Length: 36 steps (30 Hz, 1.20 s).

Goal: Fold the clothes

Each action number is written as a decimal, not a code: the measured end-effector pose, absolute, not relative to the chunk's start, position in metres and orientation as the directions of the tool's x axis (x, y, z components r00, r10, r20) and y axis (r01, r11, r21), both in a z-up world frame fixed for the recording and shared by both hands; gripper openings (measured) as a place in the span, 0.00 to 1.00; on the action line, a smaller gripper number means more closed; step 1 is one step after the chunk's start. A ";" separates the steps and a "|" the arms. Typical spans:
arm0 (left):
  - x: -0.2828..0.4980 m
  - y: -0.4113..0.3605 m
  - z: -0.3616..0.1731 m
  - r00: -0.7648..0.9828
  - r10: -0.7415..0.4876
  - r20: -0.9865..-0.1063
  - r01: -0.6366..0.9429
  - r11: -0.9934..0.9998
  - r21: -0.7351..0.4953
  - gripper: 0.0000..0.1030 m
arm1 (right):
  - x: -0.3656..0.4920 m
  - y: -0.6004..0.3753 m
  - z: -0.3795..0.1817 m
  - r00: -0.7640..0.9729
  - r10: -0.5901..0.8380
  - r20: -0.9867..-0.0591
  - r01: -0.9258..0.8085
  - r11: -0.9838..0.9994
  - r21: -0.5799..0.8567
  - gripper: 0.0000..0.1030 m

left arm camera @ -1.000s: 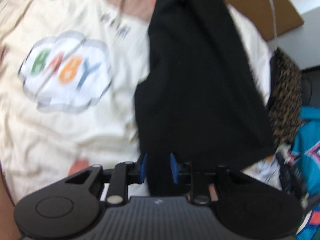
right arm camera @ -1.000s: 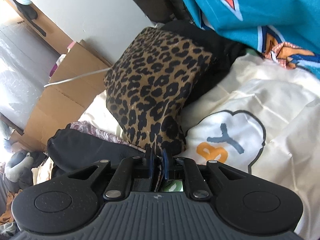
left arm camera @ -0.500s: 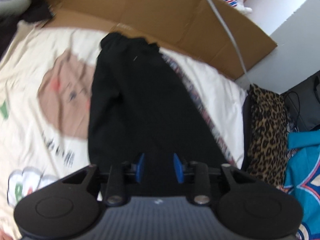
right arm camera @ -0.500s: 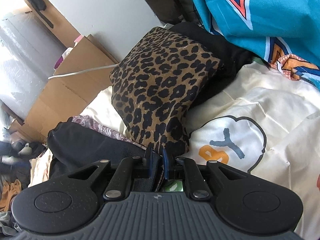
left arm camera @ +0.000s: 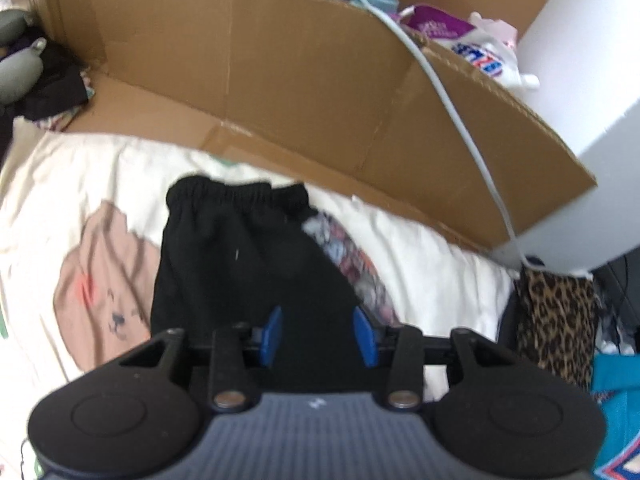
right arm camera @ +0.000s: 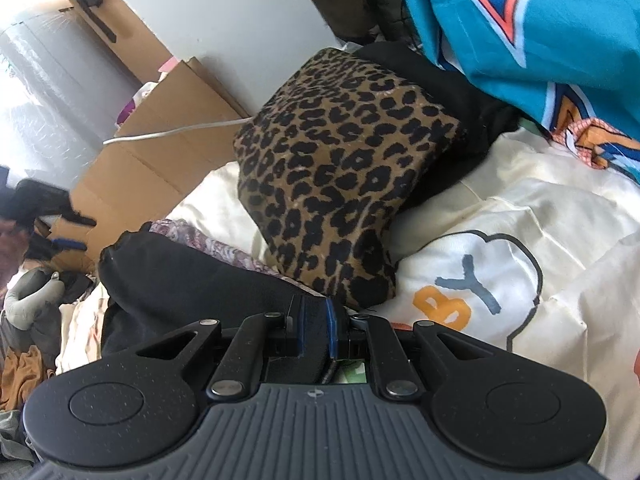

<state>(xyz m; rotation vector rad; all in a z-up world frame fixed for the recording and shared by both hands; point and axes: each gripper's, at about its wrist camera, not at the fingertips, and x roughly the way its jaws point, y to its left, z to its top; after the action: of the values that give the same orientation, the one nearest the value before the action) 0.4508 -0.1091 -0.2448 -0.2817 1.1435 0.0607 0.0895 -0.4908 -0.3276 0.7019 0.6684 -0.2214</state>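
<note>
Black garment [left arm camera: 240, 256] flat | left claw [left arm camera: 318, 336] wide apart above it | right claw [right arm camera: 314, 326] clamped on its fabric

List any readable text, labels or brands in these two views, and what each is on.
"BY": orange B and blue Y, inside the cloud print on the cream sheet.
Package behind the cardboard: blue lettering, too blurred to read.
Nothing else legible.

The shorts [left arm camera: 224, 248] lie on the bedsheet [left arm camera: 432, 264]; cardboard [left arm camera: 280, 80] stands behind them; a folded garment [right arm camera: 344, 200] sits to their right.
</note>
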 end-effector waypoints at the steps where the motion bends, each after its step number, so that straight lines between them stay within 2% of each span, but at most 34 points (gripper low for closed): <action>1: 0.457 -0.110 -0.243 0.420 -0.089 -0.903 -0.184 0.966 -0.181 0.42 | 0.091 -0.490 -0.326 0.773 0.031 -0.634 0.397 0.756 0.521 0.11; 8: 0.487 -0.110 -0.247 0.422 -0.062 -0.905 -0.160 0.977 -0.142 0.48 | 0.102 -0.482 -0.320 0.779 0.055 -0.625 0.361 0.775 0.518 0.11; 19: 0.511 -0.130 -0.296 0.374 0.003 -0.928 -0.176 0.982 -0.067 0.48 | 0.111 -0.463 -0.316 0.768 0.077 -0.636 0.310 0.824 0.474 0.11; 21: 0.514 -0.131 -0.299 0.364 0.007 -0.932 -0.179 0.982 -0.063 0.48 | 0.112 -0.460 -0.317 0.764 0.079 -0.640 0.305 0.830 0.467 0.13; 23: 0.518 -0.131 -0.302 0.334 0.010 -0.943 -0.175 0.983 -0.051 0.48 | 0.112 -0.458 -0.319 0.762 0.080 -0.642 0.304 0.831 0.465 0.28; 26: 0.528 -0.131 -0.298 0.307 0.046 -0.951 -0.152 0.988 -0.001 0.47 | 0.111 -0.456 -0.321 0.757 0.083 -0.648 0.304 0.834 0.461 0.31; 31: 0.546 -0.122 -0.283 0.334 -0.019 -0.943 -0.165 0.983 -0.078 0.47 | 0.113 -0.454 -0.327 0.743 0.093 -0.663 0.309 0.831 0.463 0.31; 33: 0.550 -0.126 -0.282 0.333 -0.032 -0.942 -0.140 0.987 -0.083 0.40 | 0.113 -0.452 -0.329 0.737 0.097 -0.668 0.305 0.835 0.458 0.31; 35: 0.553 -0.130 -0.286 0.312 -0.055 -0.949 -0.121 0.988 -0.097 0.21 | 0.112 -0.451 -0.329 0.732 0.101 -0.674 0.300 0.840 0.452 0.31; 36: 0.554 -0.130 -0.291 0.286 -0.060 -0.956 -0.131 0.986 -0.101 0.19 | 0.112 -0.450 -0.330 0.729 0.102 -0.677 0.298 0.843 0.448 0.31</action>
<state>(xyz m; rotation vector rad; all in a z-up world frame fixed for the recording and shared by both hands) 0.5537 -0.1297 -0.2907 -0.1717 1.2820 0.0473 0.1115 -0.4498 -0.3299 0.5710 0.7561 -0.1146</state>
